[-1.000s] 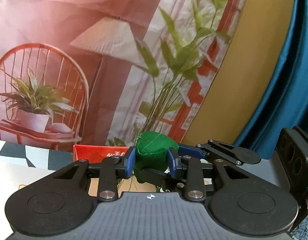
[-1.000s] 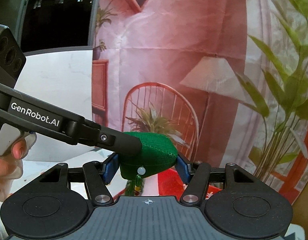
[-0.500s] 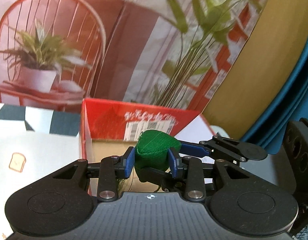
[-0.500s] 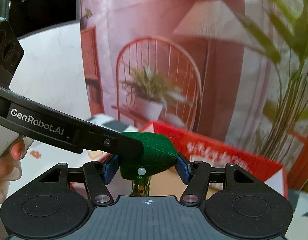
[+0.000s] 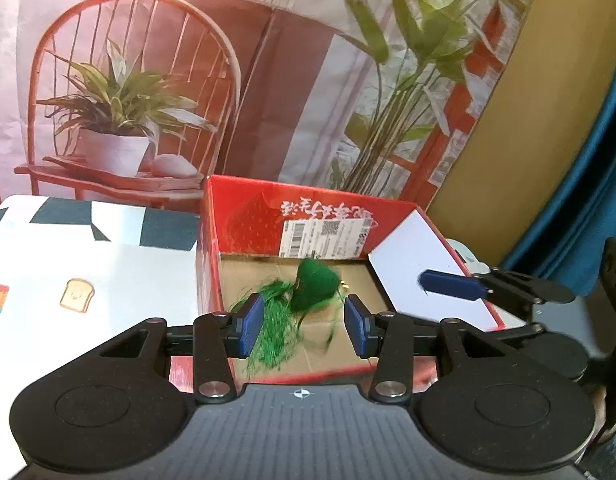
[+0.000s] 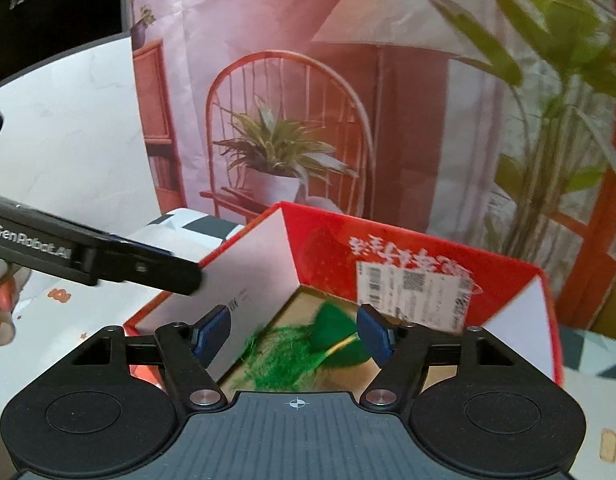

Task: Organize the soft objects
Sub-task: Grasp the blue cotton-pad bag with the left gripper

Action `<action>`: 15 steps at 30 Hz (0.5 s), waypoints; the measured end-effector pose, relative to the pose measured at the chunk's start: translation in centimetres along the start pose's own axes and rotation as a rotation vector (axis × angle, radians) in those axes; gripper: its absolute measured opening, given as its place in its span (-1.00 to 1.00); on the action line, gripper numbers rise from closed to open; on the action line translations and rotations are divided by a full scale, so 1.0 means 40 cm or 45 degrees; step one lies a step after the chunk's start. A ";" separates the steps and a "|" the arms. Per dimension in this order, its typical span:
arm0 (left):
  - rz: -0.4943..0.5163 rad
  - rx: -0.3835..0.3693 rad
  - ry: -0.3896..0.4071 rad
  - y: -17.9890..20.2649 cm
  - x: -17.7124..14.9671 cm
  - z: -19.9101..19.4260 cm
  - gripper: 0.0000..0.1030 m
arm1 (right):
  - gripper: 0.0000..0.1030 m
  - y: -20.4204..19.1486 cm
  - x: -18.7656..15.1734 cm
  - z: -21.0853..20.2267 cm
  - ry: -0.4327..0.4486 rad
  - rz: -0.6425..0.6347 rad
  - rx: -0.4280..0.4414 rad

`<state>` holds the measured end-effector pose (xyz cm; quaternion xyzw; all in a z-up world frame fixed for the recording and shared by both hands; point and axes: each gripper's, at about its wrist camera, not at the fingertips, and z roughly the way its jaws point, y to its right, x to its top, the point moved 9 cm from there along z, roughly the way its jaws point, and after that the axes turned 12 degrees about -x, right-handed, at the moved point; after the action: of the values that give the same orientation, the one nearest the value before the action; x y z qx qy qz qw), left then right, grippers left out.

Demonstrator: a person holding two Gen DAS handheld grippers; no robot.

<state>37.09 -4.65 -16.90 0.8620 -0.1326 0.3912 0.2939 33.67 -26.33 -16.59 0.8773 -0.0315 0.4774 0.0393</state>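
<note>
1. The green stuffed sachet (image 5: 314,284) with its green tassel (image 5: 273,328) is inside the red cardboard box (image 5: 243,216), over the brown floor and nearer the back wall with the shipping label (image 5: 324,238). It is motion-blurred in both views, so whether it rests on the floor or is in mid-fall cannot be told.

2. The left gripper (image 5: 303,324) has its blue-padded fingers spread wide and holds nothing; the sachet shows in the gap beyond them, clear of both pads. The right gripper (image 6: 293,332) is likewise wide open and empty, above the box's near edge.

3. Judged from this, the step in hand is the release of the sachet into the box. What comes next would be to lift both grippers clear of the box walls without snagging the tassel threads, then look for another soft object.

4. The box stands at the back edge of the table (image 5: 119,280), on a white cloth printed with small toast and ice-lolly pictures, against a printed backdrop (image 5: 147,60).

5. Hard to make out:
   - The box's near wall and front floor are hidden behind each gripper body.
   - A yellowish strand beside the sachet in the right view is too blurred to name.
   - No other soft object is in view.
   - Only fingertips of the person's hand show, at the left edge of the right view.
</note>
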 end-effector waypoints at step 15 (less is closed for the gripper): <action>-0.015 -0.092 -0.127 0.137 -0.241 -0.046 0.00 | 0.35 0.076 -0.242 -0.229 -0.070 0.203 -0.060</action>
<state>27.15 -7.87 -20.99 0.8699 -0.1561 0.3410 0.3203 20.49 -28.28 -19.64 0.8836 -0.1136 0.4538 0.0210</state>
